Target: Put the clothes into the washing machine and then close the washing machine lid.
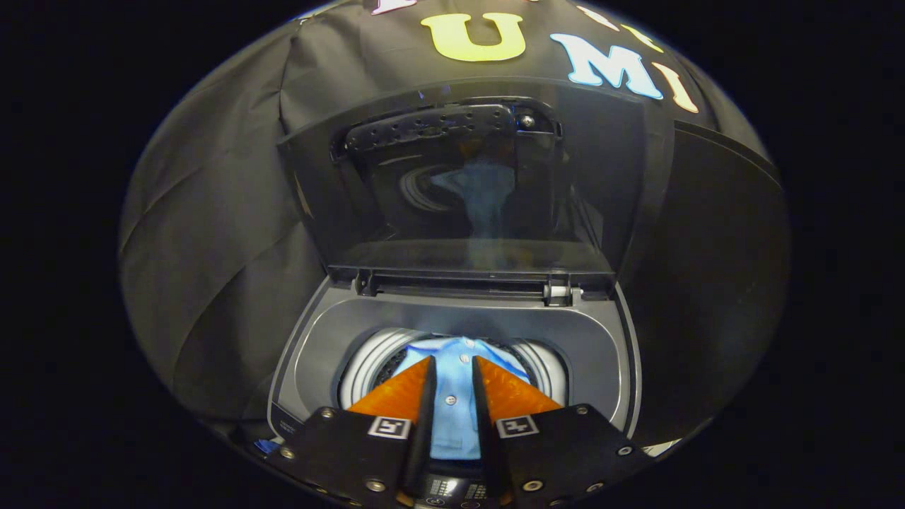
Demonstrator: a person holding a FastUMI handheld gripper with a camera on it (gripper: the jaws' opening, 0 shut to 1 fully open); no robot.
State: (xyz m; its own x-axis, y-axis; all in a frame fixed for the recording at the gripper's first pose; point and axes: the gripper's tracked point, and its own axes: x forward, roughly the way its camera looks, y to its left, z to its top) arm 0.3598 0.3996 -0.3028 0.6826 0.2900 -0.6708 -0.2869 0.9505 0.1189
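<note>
Dark drum (368,364), half-hidden shirt (452,382) between hand-held gripper (452,364) fingers

Recording booth: black cloth wall (212,233) behind top-loading washing machine (318,339), lid (466,177) raised.

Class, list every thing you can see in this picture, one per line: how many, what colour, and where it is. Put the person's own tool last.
washing machine: one, grey, top-loading, below the fingers.
lid: one, dark and see-through, standing open behind the drum.
drum: one, silvery, inside the machine.
shirt: one, light blue with buttons, in the drum, seen between the fingers.
hand-held gripper: one, fingers narrowly apart over the shirt; grip cannot be told.
</note>
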